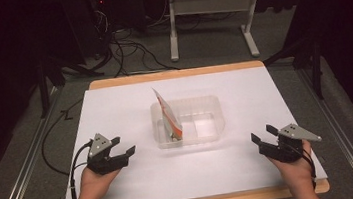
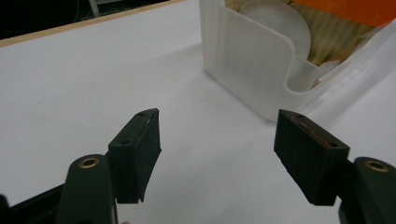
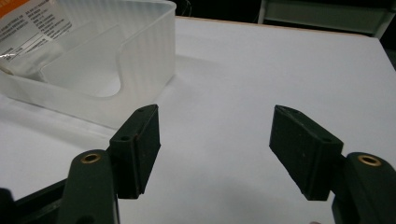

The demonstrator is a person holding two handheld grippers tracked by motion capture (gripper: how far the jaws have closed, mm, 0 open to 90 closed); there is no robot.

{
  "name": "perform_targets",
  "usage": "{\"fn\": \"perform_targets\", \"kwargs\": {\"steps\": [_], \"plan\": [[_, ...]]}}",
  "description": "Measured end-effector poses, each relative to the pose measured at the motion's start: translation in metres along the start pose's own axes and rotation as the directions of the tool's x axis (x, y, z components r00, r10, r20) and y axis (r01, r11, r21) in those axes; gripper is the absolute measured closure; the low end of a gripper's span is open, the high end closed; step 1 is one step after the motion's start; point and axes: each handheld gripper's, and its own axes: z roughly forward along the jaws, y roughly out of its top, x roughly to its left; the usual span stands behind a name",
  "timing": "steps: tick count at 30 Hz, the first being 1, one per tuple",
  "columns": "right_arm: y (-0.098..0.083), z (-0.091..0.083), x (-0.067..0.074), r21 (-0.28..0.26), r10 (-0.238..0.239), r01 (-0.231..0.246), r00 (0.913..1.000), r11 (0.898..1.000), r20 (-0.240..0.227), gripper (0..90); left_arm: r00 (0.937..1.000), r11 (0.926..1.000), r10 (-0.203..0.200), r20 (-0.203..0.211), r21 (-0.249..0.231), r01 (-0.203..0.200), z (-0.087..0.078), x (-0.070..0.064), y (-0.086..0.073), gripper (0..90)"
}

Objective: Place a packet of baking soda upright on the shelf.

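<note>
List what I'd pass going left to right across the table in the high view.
Left tongs → packet standing in the clear plastic tub's left side → clear plastic tub → right tongs.

Packet [image 1: 168, 118] in tub [image 1: 212, 118], mid-table [image 1: 115, 106]

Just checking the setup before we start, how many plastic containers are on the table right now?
1. The clear plastic container sits near the middle of the white table, with a packet standing tilted in its left part. None seems hidden.

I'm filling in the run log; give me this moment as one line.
left gripper: open, on table | right gripper: open, on table | packet: leaning in clear tub | table: white
</note>
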Motion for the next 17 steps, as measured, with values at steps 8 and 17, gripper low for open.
{"fn": "perform_targets", "kwargs": {"steps": [8,17], "plan": [[-0.006,0.002,-0.016,0.028,0.072,-0.073,0.9972,0.997,0.019,33.6,1.0,1.0,-0.002,0.004,0.0,0.002,-0.001,0.004,0.0,31.9],[-0.002,-0.002,-0.013,0.01,0.057,-0.058,0.9979,0.998,0.031,34.8,0.9998,0.9997,-0.019,0.006,-0.017,0.019,-0.003,0.007,0.0,32.0]]}}
